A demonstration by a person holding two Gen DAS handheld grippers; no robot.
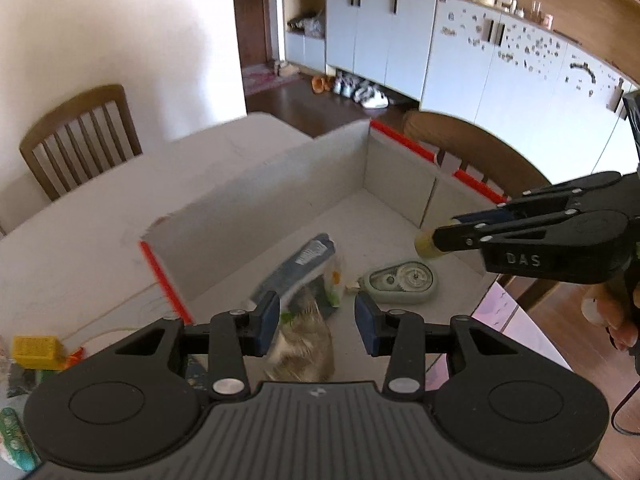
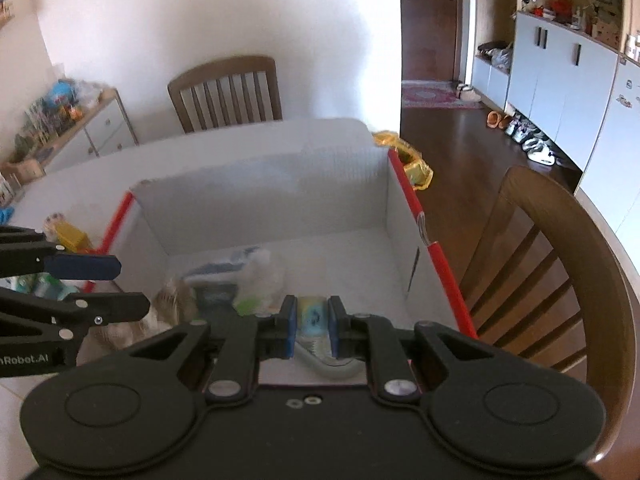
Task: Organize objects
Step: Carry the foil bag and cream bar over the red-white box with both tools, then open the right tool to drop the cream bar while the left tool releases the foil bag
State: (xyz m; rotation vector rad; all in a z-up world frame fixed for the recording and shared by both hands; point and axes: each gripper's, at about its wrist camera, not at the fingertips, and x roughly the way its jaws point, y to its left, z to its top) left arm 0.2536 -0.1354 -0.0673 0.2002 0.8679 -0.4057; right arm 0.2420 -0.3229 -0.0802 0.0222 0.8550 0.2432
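The left gripper [image 1: 316, 322] hovered above the near end of the open white cardboard box with red-taped edges [image 1: 280, 184], its 2 blue-padded fingers spread apart and holding nothing. Directly below it, on the box floor, lay a fuzzy grey-brown soft item [image 1: 304, 354], touching a dark blue-and-white plastic packet [image 1: 308, 264] lying just beyond. Beside the packet, toward the box's right wall, rested a pale green correction-tape dispenser with visible gears [image 1: 402, 282]. Over that right side, the right gripper [image 2: 312, 330] was clamped on a small pale-yellow cylinder with a blue print [image 2: 313, 316], held above the box floor. Beyond the box's far wall, 1 brown slatted wooden chair [image 2: 226, 92] stood against the white wall.
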